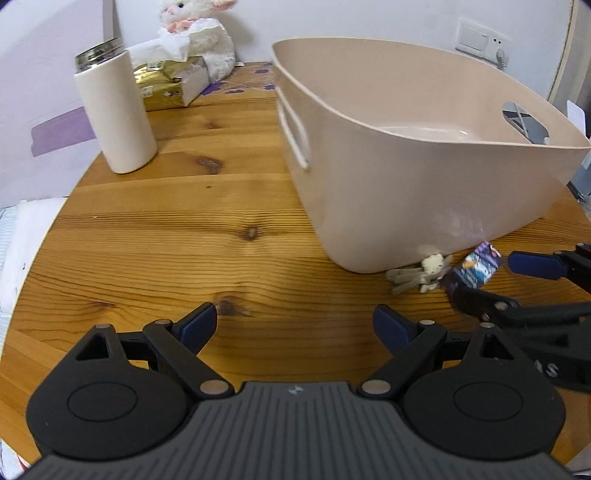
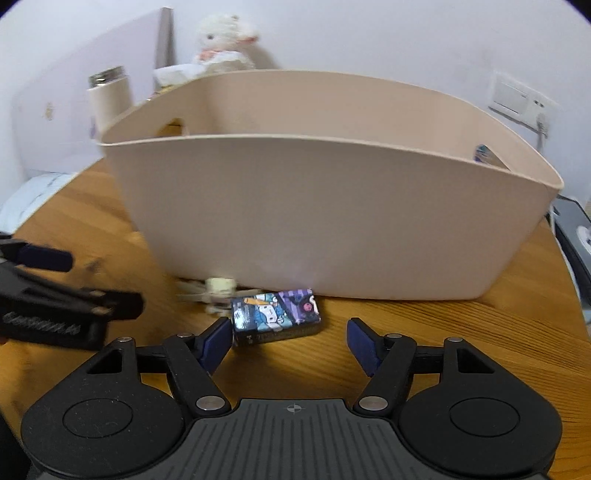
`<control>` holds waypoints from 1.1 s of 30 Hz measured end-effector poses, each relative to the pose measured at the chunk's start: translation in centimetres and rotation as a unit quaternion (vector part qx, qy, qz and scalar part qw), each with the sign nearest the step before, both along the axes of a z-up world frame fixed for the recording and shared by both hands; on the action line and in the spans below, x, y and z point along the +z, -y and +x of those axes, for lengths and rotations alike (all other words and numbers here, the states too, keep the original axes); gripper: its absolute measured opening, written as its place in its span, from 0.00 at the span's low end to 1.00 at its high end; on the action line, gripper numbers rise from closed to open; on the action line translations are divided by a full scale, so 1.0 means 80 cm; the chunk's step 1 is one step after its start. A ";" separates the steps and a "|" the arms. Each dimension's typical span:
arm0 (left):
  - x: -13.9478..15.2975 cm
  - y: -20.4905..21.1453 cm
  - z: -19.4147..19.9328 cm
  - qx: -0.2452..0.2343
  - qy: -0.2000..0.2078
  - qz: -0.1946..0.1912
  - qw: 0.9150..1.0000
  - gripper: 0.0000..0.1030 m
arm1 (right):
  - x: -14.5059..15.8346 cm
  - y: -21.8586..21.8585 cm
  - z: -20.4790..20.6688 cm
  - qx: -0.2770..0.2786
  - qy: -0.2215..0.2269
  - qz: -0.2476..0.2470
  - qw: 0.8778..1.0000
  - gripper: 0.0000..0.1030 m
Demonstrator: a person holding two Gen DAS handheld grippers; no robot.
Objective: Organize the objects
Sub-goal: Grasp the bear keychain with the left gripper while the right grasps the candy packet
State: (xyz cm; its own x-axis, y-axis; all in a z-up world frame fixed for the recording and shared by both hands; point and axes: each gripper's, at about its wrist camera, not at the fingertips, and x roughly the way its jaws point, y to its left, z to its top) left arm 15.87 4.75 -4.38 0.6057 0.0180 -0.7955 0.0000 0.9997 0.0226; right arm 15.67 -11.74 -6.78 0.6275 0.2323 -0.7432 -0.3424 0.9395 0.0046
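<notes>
A large beige plastic basket [image 1: 424,184] [image 2: 332,221] stands on the wooden table [image 1: 184,240]; its inside looks bare. A small box with cartoon print [image 2: 275,315] [image 1: 476,267] lies on the table against the basket's near wall, beside a tiny cream plush figure [image 2: 218,290] [image 1: 424,273]. My right gripper [image 2: 290,341] is open just in front of the box, its left fingertip close to the box's left end. My left gripper [image 1: 295,325] is open over bare wood, left of the two small things. The right gripper [image 1: 491,277] shows in the left wrist view, open around the box.
A white cylindrical flask with a metal top [image 1: 114,114] stands at the back left. Behind it are a gold tissue box [image 1: 166,83] and a white plush lamb [image 1: 201,33]. A wall socket [image 1: 480,40] is at the back right. White cloth [image 1: 22,240] lies off the table's left edge.
</notes>
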 end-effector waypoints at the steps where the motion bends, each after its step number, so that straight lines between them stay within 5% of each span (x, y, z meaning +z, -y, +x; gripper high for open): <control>1: -0.001 0.003 0.001 -0.002 0.000 -0.001 1.000 0.89 | -0.002 0.004 0.002 -0.005 -0.001 0.001 1.000 0.69; 12: -0.010 0.046 0.013 0.009 0.003 -0.044 0.999 0.89 | -0.011 0.061 0.004 -0.035 0.010 0.000 0.999 0.68; 29: -0.028 0.097 0.038 0.080 0.027 -0.007 0.996 1.00 | -0.015 0.075 0.021 -0.017 0.033 0.009 0.999 0.70; 31: -0.027 0.094 0.037 0.079 0.028 -0.009 0.996 0.99 | -0.016 0.074 0.020 -0.014 0.037 0.008 0.999 0.66; 33: -0.025 0.091 0.032 0.081 0.034 -0.006 0.996 0.92 | -0.016 0.073 0.017 -0.010 0.040 0.012 0.999 0.52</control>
State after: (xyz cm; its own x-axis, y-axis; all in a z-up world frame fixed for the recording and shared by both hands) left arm 18.40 -2.55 -6.38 0.6475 0.1100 -0.7541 -0.1627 0.9867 0.0042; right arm 17.04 -17.56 -8.09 0.6891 0.2370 -0.6848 -0.3244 0.9459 0.0009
